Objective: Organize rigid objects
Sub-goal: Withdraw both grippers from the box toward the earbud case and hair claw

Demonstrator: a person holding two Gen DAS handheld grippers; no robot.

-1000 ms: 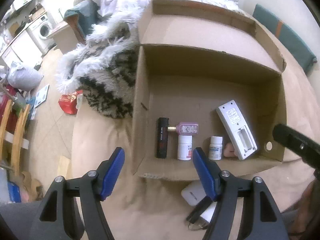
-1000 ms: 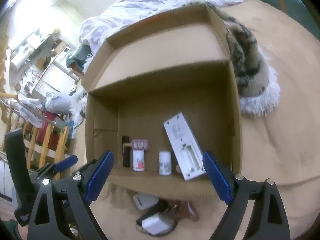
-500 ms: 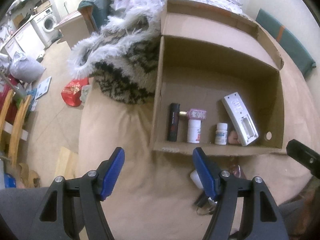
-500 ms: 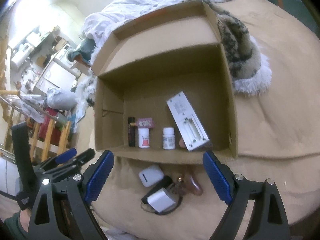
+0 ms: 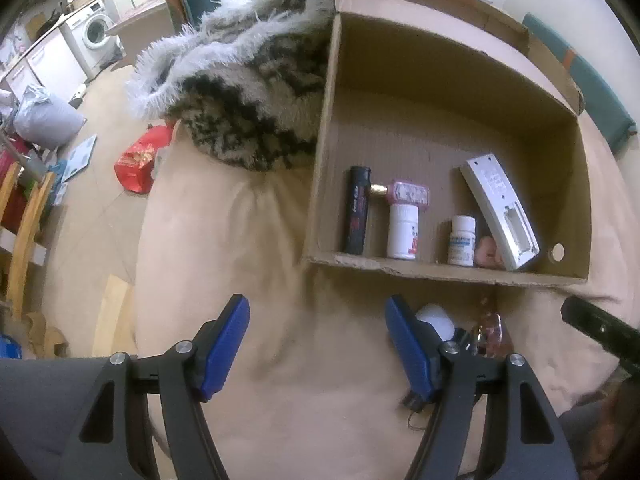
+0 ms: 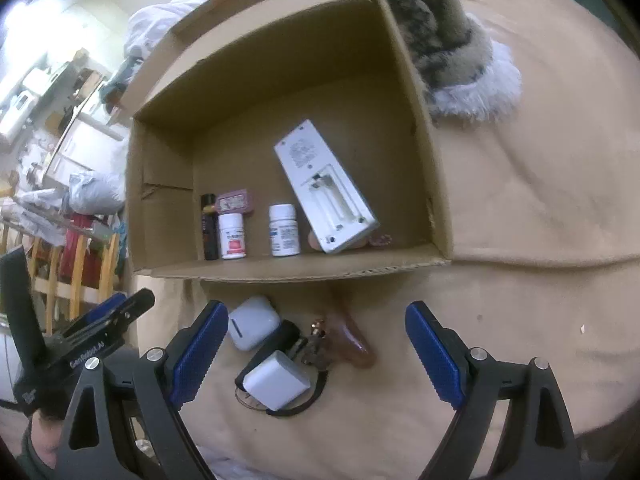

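A cardboard box (image 6: 416,128) lies on a beige bed. Inside along its near wall are a black tube (image 6: 209,232), a pink bottle (image 6: 236,202), two white pill bottles (image 6: 232,236) (image 6: 284,230) and a white remote (image 6: 324,188). They also show in the left wrist view, with the remote (image 5: 500,208) at the right. In front of the box lie a white earbud case (image 6: 252,322), a white charger (image 6: 276,384) on a black item, and a brown clip (image 6: 352,338). My right gripper (image 6: 316,354) is open above these. My left gripper (image 5: 318,344) is open and empty over the bedding.
A furry black-and-white blanket (image 5: 248,88) lies beside the box. The bed's left edge drops to a floor with a red bag (image 5: 140,158), wooden furniture (image 5: 24,216) and a washing machine (image 5: 94,34). A teal cushion (image 5: 592,88) lies at the far right.
Both grippers have drawn back from the box toward me. The loose items in front of the box have come into fuller view. Both grippers stay open.
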